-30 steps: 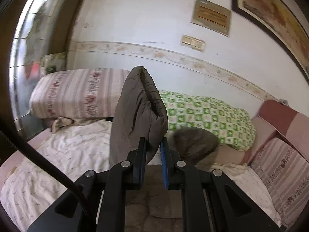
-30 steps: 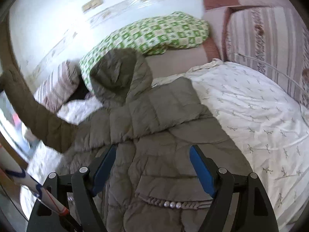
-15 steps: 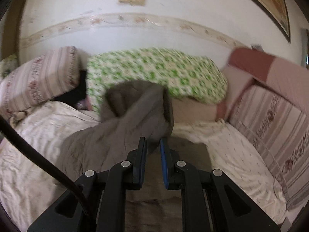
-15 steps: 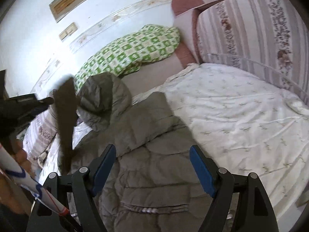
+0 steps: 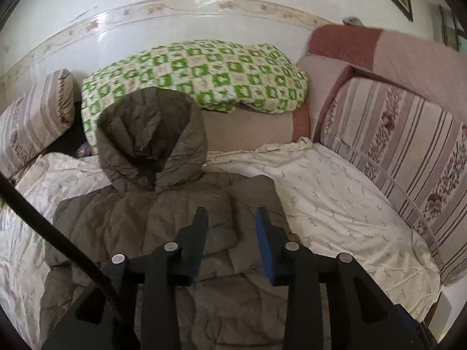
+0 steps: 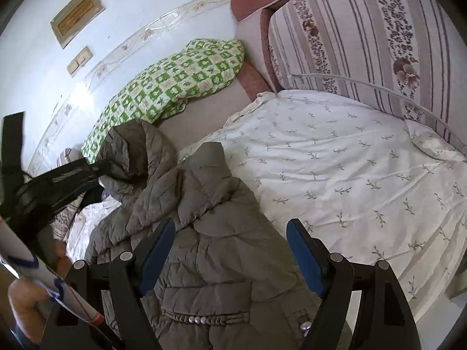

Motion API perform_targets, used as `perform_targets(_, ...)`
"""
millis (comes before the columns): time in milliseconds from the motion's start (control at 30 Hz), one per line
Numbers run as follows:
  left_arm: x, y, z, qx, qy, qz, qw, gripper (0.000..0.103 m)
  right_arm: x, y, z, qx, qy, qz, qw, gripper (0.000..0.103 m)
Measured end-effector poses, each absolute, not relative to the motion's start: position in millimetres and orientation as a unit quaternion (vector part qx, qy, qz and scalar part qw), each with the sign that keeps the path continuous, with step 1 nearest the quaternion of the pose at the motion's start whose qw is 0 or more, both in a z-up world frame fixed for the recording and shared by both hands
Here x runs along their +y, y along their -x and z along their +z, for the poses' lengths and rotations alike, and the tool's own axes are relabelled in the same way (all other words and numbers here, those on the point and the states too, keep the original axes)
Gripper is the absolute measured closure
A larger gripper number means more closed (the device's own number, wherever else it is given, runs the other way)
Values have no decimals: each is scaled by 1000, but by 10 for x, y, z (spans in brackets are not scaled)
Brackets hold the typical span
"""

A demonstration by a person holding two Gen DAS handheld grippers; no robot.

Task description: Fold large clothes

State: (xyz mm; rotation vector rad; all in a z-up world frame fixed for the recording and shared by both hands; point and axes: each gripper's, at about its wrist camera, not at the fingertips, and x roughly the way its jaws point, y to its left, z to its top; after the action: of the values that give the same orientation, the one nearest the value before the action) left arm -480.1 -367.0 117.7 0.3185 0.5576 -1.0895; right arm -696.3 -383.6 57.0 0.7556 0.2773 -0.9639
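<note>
Left gripper (image 5: 230,218) is hanging over the jacket (image 5: 163,221) with its jaws opening; a folded sleeve (image 5: 216,224) of the jacket is lying beneath the gap, and the pads are not pressing on it. In the right wrist view this same gripper (image 6: 97,172) is showing as a dark shape at the left edge, near the hood (image 6: 137,151). Right gripper (image 6: 230,250) is hovering over the lower part of the jacket with its jaws spread wide, nothing pinched between them; whether the fingers are touching the fabric cannot be told.

The jacket is lying on the sheet (image 5: 335,201) of the bed, toward its left side, with the hood resting up against a green pillow (image 5: 204,70). A striped pillow (image 5: 38,116) is sitting left of the green one, and a striped cushion (image 5: 402,145) is running along the right side of the bed. A row of snaps (image 6: 198,318) is showing near the jacket's hem, just ahead of the right gripper. A person's hand (image 6: 26,306) is showing at the lower left of the right wrist view.
</note>
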Motion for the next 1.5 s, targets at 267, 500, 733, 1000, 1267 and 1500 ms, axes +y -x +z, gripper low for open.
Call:
perform_targets(267, -2502, 3921, 1362, 293, -91, -440, 844, 50, -3834, 6805, 476, 148, -368, -404, 824, 21)
perform_targets(500, -1467, 2890, 1081, 335, -15, -318, 887, 42, -3773, 6391, 364, 186, -385, -328, 843, 43)
perform_targets(733, -1616, 2358, 584, 328, -1, -292, 898, 42, -4087, 5811, 474, 184, -449, -302, 821, 45)
perform_targets(1000, -1825, 1898, 403, 390, 27, -340, 855, 42, -4722, 5092, 163, 193, -494, -340, 776, 47)
perform_targets(1267, -1763, 1706, 293, 415, 60, -330, 846, 42, -5041, 4965, -65, 208, -521, -370, 741, 48)
perform_targets(1500, -1794, 1658, 226, 424, 63, -322, 844, 42, -5108, 4879, -80, 197, -519, -348, 755, 83)
